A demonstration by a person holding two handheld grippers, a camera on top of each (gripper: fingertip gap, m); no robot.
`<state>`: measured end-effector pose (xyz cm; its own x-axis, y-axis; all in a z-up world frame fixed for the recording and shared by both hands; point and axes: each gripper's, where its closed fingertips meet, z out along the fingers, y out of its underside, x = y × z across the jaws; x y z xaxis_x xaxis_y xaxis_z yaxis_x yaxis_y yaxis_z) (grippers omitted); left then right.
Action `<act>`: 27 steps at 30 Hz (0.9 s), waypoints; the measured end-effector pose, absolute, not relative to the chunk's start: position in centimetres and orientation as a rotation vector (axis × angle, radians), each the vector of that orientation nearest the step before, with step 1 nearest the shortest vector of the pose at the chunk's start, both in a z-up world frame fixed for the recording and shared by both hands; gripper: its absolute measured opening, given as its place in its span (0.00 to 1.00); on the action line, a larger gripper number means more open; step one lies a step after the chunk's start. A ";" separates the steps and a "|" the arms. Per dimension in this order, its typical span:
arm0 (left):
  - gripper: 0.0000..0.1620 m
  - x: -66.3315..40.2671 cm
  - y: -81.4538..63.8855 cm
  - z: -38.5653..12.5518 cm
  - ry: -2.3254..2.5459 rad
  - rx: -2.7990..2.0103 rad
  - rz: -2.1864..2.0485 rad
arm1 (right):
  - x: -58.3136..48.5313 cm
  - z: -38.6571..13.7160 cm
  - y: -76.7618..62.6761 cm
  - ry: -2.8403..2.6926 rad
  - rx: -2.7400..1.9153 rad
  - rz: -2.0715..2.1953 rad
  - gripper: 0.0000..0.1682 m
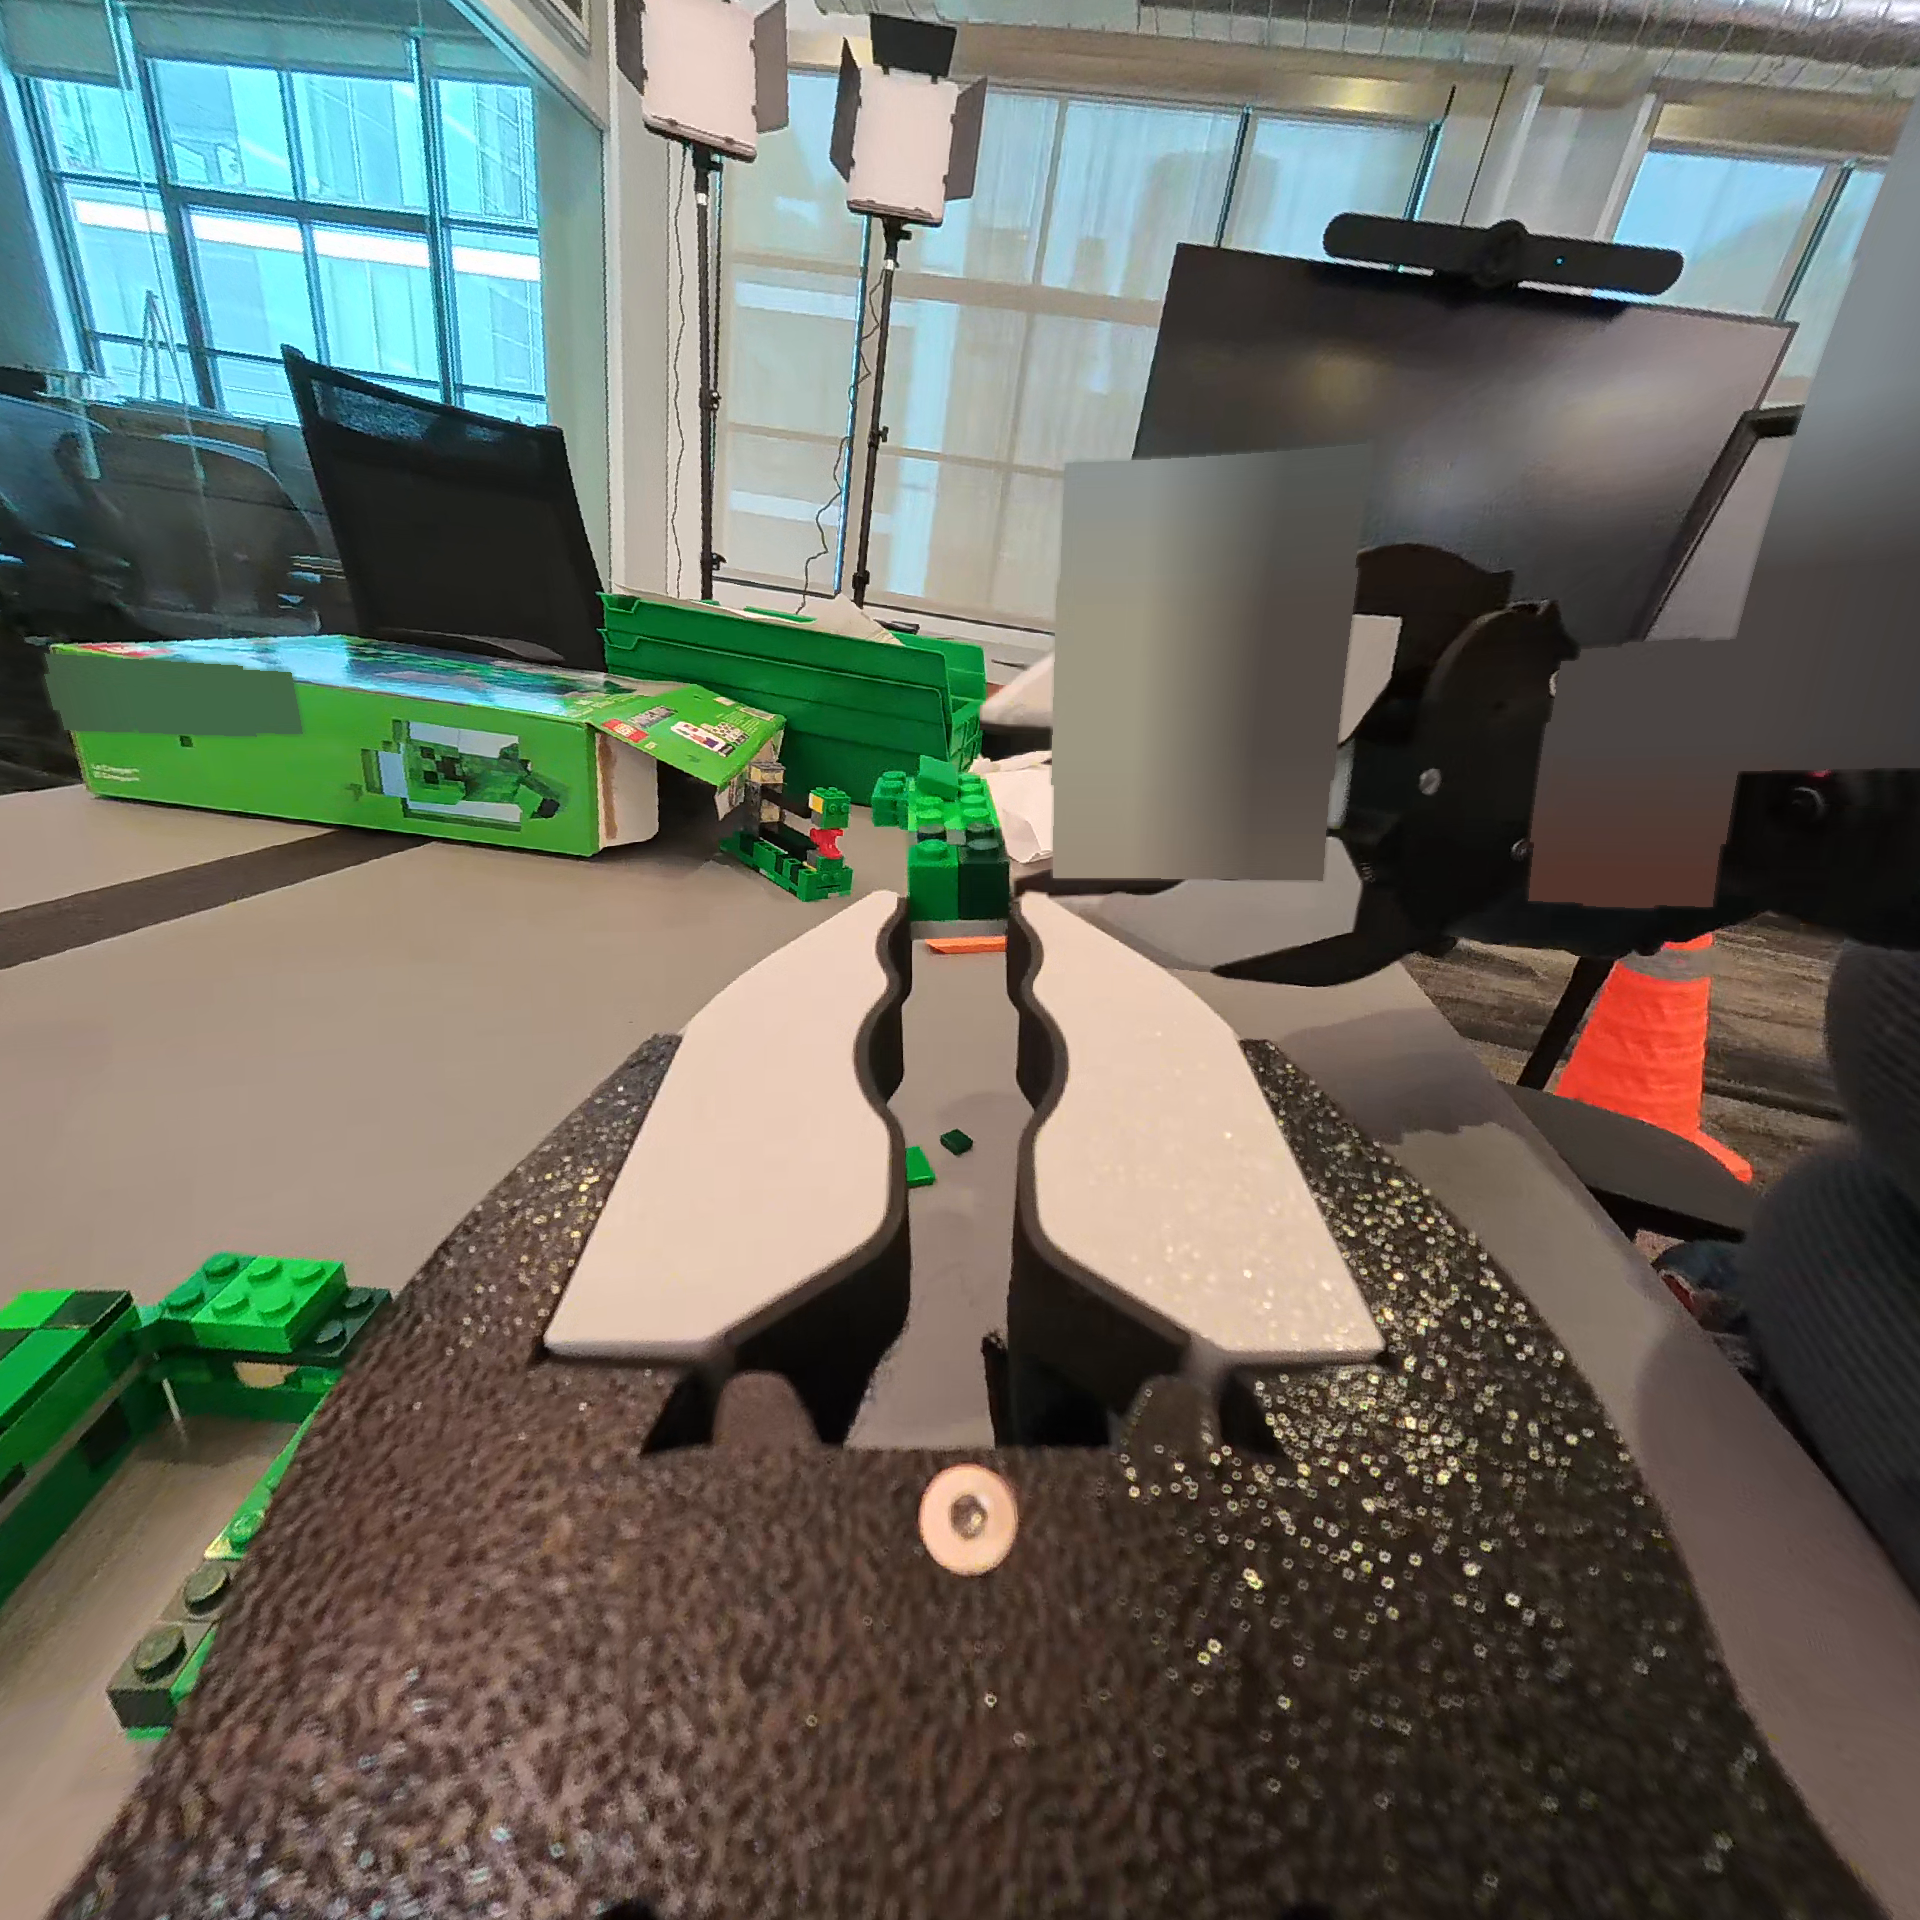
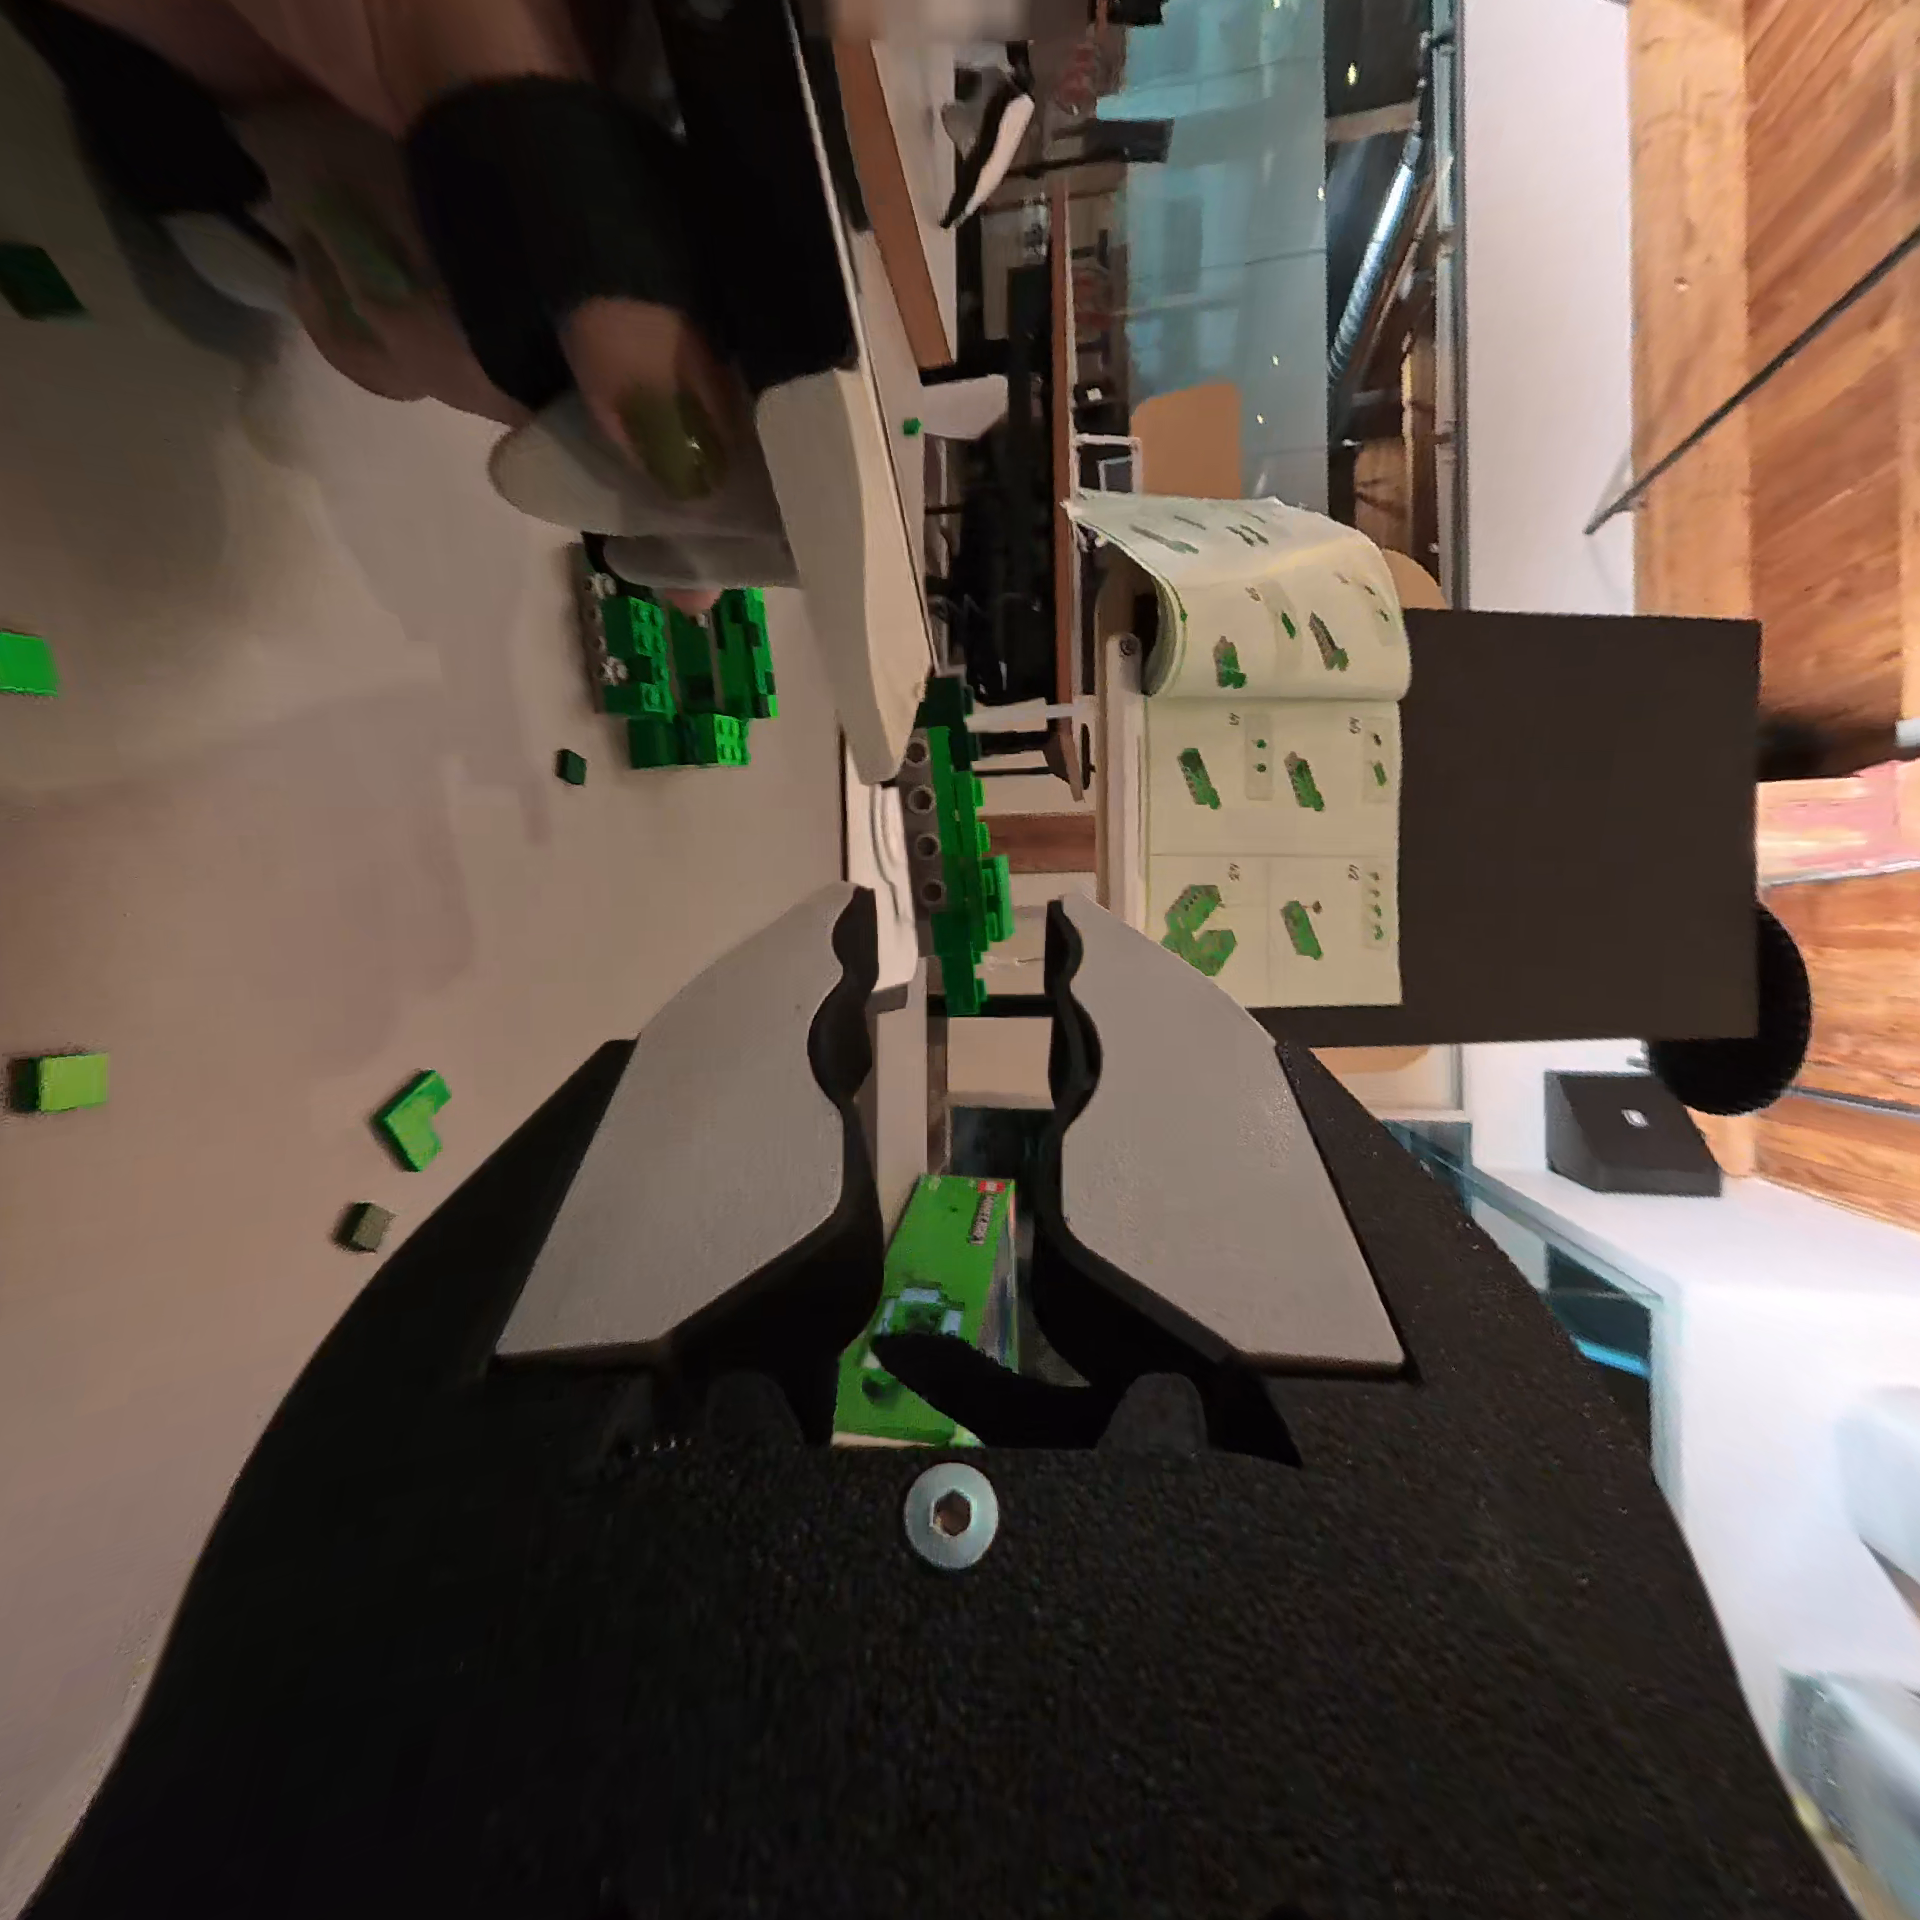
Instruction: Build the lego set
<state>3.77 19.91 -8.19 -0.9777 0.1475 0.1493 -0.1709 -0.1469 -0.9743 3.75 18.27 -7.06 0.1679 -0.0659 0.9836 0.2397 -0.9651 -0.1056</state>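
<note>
Two grippers are in play, and neither holds anything: the left gripper shows a narrow empty gap between its fingers, and the right gripper stands somewhat wider, also empty. Taking the green lego box as the landmark, the green block assembly sits on the grey table to the right of its open flap, just ahead of the left fingertips, with an orange piece at its foot. A smaller figure-like build stands between box and block. Nearer the camera than the box, two tiny green tiles lie loose on the table below the fingers, and a flat green frame lies at the lower left. In the right wrist view the scene is rolled sideways: that gripper is turned on its side, looking past a studded green strip toward the open instruction booklet. These bricks should be light, rigid and slick, and joined sections could pop apart if squeezed across a seam, so I would grip the block low on its flat opposite sides. The left gripper is level, pointing straight at it.
</note>
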 end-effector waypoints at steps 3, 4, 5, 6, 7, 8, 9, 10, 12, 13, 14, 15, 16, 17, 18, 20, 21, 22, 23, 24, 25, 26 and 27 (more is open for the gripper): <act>0.10 3.6 19.8 -8.3 -1.911 0.009 2.229 | 4.3 -7.2 18.0 -0.150 -2.231 -1.872 0.17; 0.10 3.5 19.8 -8.3 -1.914 0.004 2.228 | 4.4 -7.3 18.0 -0.155 -2.237 -1.868 0.15; 0.10 3.5 19.8 -8.3 -1.914 -0.001 2.226 | 4.4 -7.4 18.0 -0.159 -2.243 -1.861 0.14; 0.10 3.4 19.8 -8.3 -1.916 -0.006 2.225 | 4.4 -7.5 18.0 -0.163 -2.252 -1.852 0.12; 0.10 3.3 19.8 -8.3 -1.920 -0.013 2.221 | 4.5 -7.6 17.9 -0.168 -2.258 -1.849 0.12; 0.10 3.3 19.7 -8.4 -1.928 -0.017 2.219 | 4.5 -7.7 17.9 -0.176 -2.266 -1.847 0.11; 0.10 3.3 19.7 -8.4 -1.935 -0.019 2.217 | 4.5 -7.7 17.8 -0.178 -2.278 -1.838 0.11; 0.10 3.2 19.7 -8.4 -1.937 -0.023 2.216 | 4.4 -7.8 17.8 -0.176 -2.285 -1.829 0.11; 0.10 3.1 19.7 -8.5 -1.936 -0.036 2.208 | 4.3 -7.9 17.8 -0.185 -2.309 -1.823 0.11; 0.10 3.1 19.7 -8.5 -1.937 -0.039 2.205 | 4.3 -7.9 17.8 -0.192 -2.323 -1.827 0.11; 0.10 3.0 19.6 -8.5 -1.940 -0.042 2.204 | 4.3 -8.0 17.7 -0.200 -2.331 -1.835 0.11; 0.10 3.0 19.6 -8.5 -1.941 -0.045 2.204 | 4.2 -8.0 17.7 -0.208 -2.334 -1.848 0.11; 0.10 3.0 19.6 -8.5 -1.939 -0.047 2.204 | 4.2 -8.0 17.7 -0.224 -2.335 -1.866 0.11; 0.10 2.9 19.6 -8.5 -1.938 -0.047 2.203 | 4.2 -8.0 17.7 -0.248 -2.331 -1.894 0.11; 0.10 3.0 19.6 -8.5 -1.938 -0.047 2.204 | 4.2 -8.0 17.7 -0.274 -2.327 -1.923 0.10; 0.10 2.9 19.6 -8.5 -1.942 -0.047 2.205 | 4.2 -8.1 17.7 -0.298 -2.322 -1.938 0.10; 0.10 2.9 19.6 -8.5 -1.943 -0.050 2.206 | 4.2 -8.1 17.7 -0.291 -2.319 -1.923 0.10; 0.10 2.9 19.6 -8.5 -1.945 -0.053 2.206 | 4.1 -8.2 17.7 -0.281 -2.320 -1.904 0.10; 0.10 2.9 19.6 -8.5 -1.947 -0.055 2.209 | 4.1 -8.2 17.7 -0.274 -2.322 -1.893 0.10; 0.11 2.8 19.6 -8.4 -1.941 -0.058 2.224 | 4.1 -8.2 17.7 -0.271 -2.321 -1.884 0.10; 0.11 2.8 19.6 -8.2 -1.938 -0.064 2.256 | 4.1 -8.2 17.8 -0.257 -2.322 -1.861 0.10; 0.12 2.8 19.7 -8.1 -1.960 -0.080 2.296 | 4.1 -8.2 17.8 -0.233 -2.326 -1.829 0.10; 0.19 2.9 19.7 -7.9 -2.000 -0.108 2.343 | 4.1 -8.3 17.7 -0.216 -2.334 -1.804 0.10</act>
